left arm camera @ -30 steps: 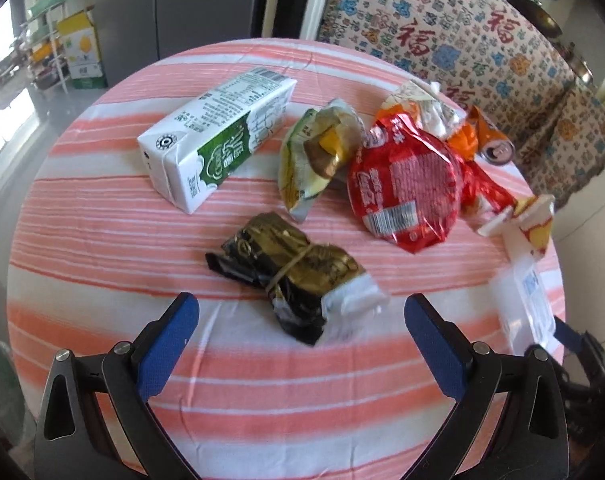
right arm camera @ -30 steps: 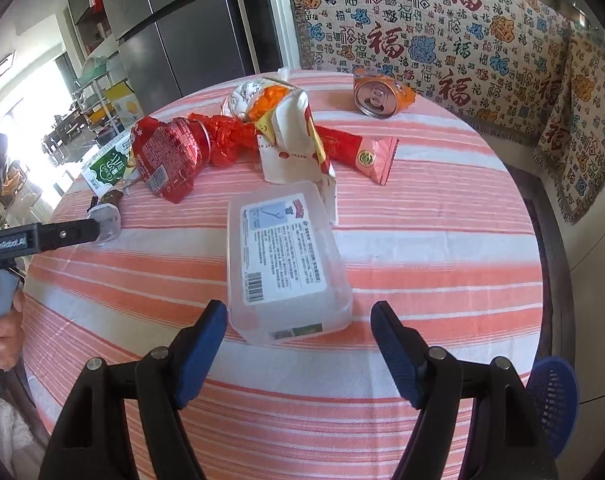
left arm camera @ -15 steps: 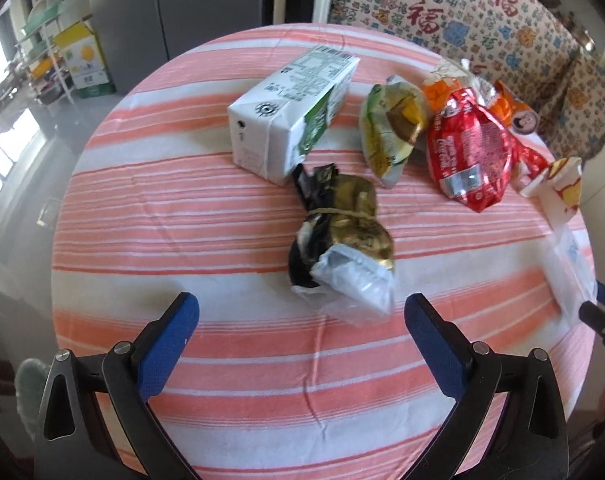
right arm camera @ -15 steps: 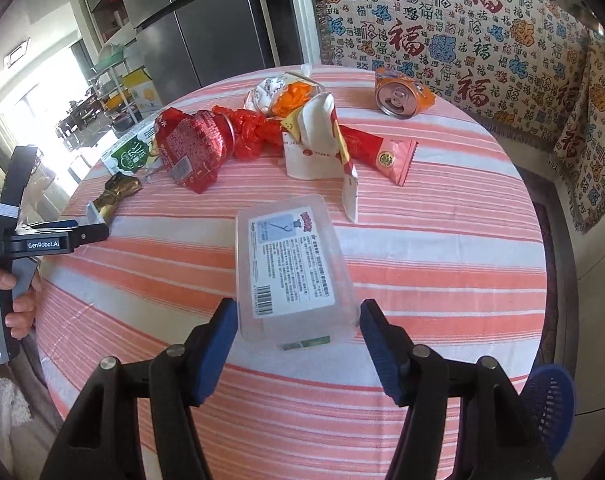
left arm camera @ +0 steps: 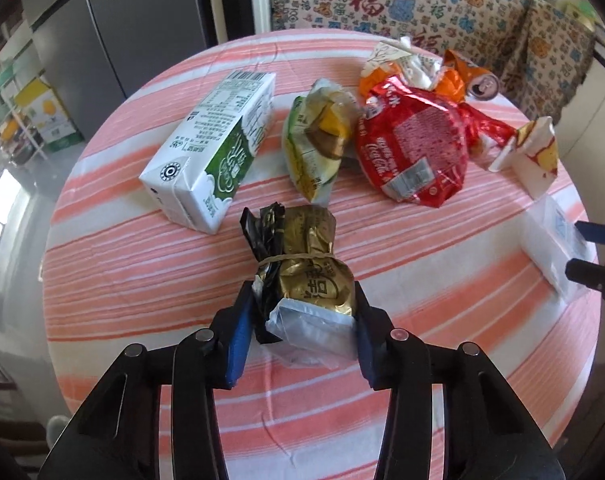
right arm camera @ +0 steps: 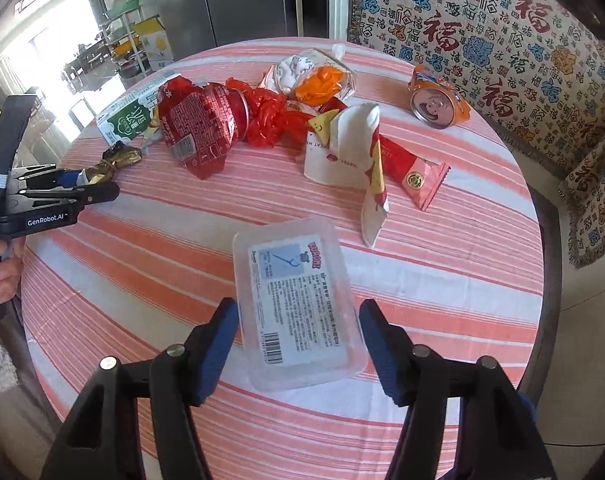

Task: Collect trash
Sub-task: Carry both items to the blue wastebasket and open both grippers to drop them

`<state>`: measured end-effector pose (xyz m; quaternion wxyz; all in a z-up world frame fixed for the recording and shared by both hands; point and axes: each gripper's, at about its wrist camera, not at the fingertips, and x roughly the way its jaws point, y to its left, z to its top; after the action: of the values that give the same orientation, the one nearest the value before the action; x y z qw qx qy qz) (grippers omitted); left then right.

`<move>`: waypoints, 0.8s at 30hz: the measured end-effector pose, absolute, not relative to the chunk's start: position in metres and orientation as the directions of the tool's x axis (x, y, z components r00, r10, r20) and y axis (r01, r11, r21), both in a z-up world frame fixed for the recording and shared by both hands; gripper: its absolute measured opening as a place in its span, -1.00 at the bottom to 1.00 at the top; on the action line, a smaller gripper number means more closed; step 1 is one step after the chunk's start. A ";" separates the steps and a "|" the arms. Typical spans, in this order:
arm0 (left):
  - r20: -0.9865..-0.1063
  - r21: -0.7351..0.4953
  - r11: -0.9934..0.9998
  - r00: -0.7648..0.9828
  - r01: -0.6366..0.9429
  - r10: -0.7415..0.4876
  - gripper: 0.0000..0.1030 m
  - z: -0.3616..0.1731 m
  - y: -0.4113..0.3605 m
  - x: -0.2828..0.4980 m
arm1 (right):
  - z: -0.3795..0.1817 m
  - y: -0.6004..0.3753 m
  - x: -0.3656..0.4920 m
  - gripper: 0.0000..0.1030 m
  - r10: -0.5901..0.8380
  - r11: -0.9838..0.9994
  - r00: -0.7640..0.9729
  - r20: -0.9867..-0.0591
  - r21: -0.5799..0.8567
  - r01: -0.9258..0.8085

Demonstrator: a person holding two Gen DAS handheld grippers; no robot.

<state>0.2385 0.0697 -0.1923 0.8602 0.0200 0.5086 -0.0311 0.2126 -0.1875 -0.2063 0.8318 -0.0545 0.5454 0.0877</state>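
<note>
My left gripper (left arm camera: 302, 312) is shut on a gold and black snack bag (left arm camera: 302, 276) tied with a rubber band, at the near edge of the round striped table (left arm camera: 142, 264). The bag and left gripper also show in the right wrist view (right arm camera: 114, 162). My right gripper (right arm camera: 298, 320) straddles a clear plastic box (right arm camera: 298, 300) with a blue label; its blue pads sit close to the box's sides with small gaps showing, jaws partly open.
On the table lie a green and white milk carton (left arm camera: 218, 144), a yellow-green wrapper (left arm camera: 318, 140), a red Coca-Cola bag (left arm camera: 414, 152), a white paper bag (right arm camera: 346, 152), an orange can (right arm camera: 438, 96) and a red sachet (right arm camera: 414, 172). A patterned sofa (right arm camera: 502, 40) stands behind.
My left gripper has moved forward and closed on the gold and black bag. My right gripper has narrowed its jaws around the clear box.
</note>
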 end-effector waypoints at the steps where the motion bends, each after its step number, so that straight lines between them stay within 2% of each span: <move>1: -0.871 -0.010 0.996 0.488 0.085 -0.050 -0.14 -0.189 0.064 0.234 | -0.203 -0.190 0.210 0.23 0.101 0.980 0.400 -0.911 0.021 -0.199; 6: -0.841 -0.083 0.980 0.516 0.178 -0.165 -0.14 -0.172 0.010 0.213 | -0.181 -0.219 0.184 0.23 0.160 0.985 0.469 -0.868 0.111 -0.130; 13: -0.818 -0.150 0.931 0.487 0.333 -0.307 -0.14 -0.168 -0.101 0.211 | -0.159 -0.288 0.149 0.22 0.125 0.984 0.560 -0.819 0.175 0.036; 17: -0.807 -0.204 0.884 0.439 0.421 -0.395 -0.14 -0.165 -0.168 0.209 | -0.147 -0.344 0.123 0.22 0.067 0.968 0.597 -0.800 0.197 0.156; 24: -0.797 -0.263 0.770 0.318 0.582 -0.513 -0.14 -0.166 -0.307 0.203 | -0.150 -0.468 0.059 0.22 -0.149 0.899 0.539 -0.829 0.113 0.423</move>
<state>0.2032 -0.3075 -0.1658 0.8110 0.0364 0.4764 -0.3375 0.0594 -0.4680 -0.1500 0.8638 0.1521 0.4508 -0.1655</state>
